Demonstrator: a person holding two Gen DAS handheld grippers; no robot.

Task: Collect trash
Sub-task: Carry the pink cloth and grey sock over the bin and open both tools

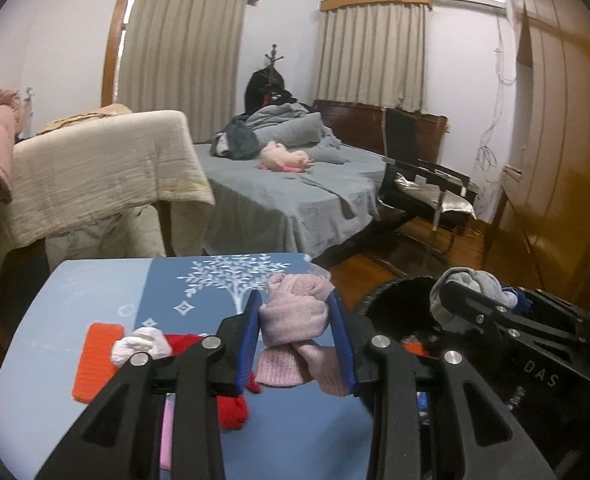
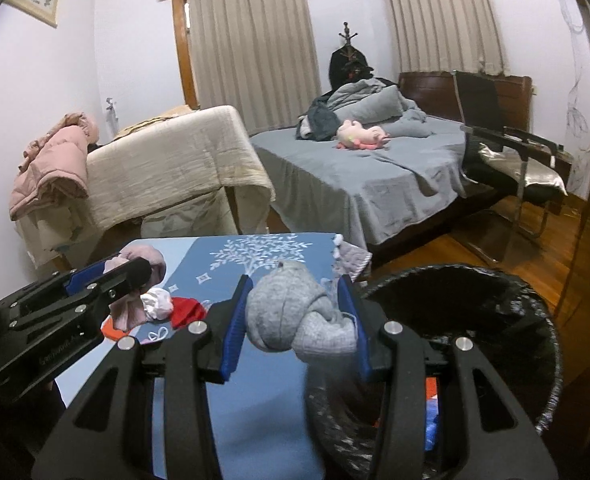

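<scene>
Just right of the right claw [image 2: 297, 316] gapes the black-lined bin [image 2: 527, 320], while that claw grips a soft, light grey sock bundle [image 2: 291, 316] across its middle and the left claw [image 1: 295, 330] likewise pinches a squashy pink sock bundle [image 1: 295, 316] between its pads.

Pink sock bundle [image 1: 295, 320]: knotted knit, clamped between blue pads above the table's right part.
Grey sock bundle [image 2: 295, 316]: rolled knit, clamped likewise, held at the bin's near-left rim.
Bin [image 2: 515, 300]: round, black-lined, set just right of the table; coloured scraps are seen inside.
White bundle [image 1: 141, 346], red cloth [image 1: 231, 412], orange flat piece [image 1: 95, 364]: left lying together on the blue tabletop.
</scene>
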